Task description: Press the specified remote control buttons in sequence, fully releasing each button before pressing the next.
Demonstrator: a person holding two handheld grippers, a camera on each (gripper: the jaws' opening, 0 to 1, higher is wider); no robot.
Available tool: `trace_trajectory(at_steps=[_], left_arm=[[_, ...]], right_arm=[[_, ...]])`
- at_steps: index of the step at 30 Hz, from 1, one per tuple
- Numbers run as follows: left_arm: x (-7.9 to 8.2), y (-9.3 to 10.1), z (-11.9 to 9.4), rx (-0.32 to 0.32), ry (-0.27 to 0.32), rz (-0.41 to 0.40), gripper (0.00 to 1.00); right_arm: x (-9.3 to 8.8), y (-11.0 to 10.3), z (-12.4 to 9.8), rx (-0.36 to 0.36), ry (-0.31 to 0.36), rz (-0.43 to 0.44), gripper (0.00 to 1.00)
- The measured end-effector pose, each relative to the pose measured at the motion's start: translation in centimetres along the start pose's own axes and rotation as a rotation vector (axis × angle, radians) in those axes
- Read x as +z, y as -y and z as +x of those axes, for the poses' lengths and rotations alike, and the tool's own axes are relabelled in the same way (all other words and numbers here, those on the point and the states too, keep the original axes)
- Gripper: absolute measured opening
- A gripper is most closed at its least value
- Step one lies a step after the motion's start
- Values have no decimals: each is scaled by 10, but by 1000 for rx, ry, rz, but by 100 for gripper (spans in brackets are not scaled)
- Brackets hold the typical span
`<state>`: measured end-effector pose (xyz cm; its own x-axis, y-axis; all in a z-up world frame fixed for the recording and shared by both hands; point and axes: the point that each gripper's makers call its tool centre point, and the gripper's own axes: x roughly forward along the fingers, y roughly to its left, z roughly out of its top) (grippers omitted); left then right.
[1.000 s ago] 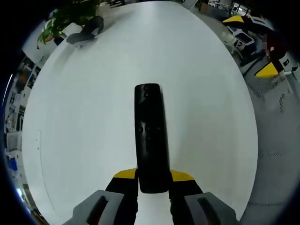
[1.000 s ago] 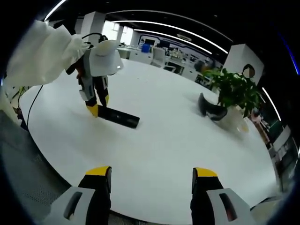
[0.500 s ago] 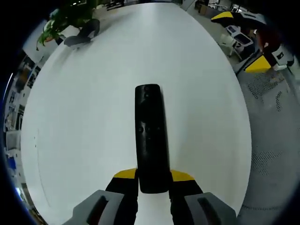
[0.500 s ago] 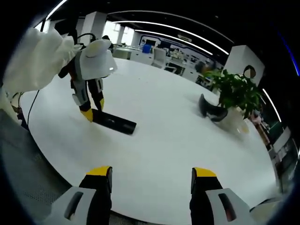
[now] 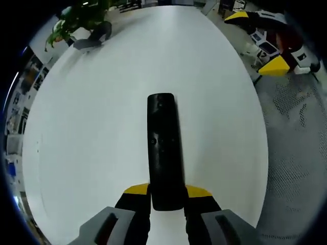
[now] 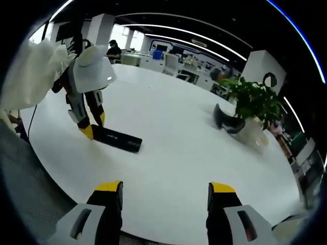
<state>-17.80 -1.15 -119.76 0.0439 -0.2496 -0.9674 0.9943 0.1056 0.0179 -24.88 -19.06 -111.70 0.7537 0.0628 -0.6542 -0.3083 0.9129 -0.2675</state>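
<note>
Two jaws of your left gripper (image 5: 166,196) pinch the near end of the remote control (image 5: 164,148), its long axis running straight ahead over the white table (image 5: 92,127), while your right gripper (image 6: 159,191), jaws spread and empty, hovers well apart from the remote.

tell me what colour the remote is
Black; the remote shows best in the left gripper view, held between the left gripper's yellow-tipped fingers.

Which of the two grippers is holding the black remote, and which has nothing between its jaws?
The left gripper holds the remote, jaws clamped on its near end. The right gripper is open and empty above the white table.
</note>
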Motion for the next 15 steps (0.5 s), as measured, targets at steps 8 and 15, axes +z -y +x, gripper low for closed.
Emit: trace_trajectory(at_steps=[8,15], left_arm=[[-1,14,0,-2,38,-9,24],[-2,33,-1,-6,57,9,24]], right_arm=[[-1,-3,1,12,-7,-8,63],[0,-4,0,15,-1,-26,62]])
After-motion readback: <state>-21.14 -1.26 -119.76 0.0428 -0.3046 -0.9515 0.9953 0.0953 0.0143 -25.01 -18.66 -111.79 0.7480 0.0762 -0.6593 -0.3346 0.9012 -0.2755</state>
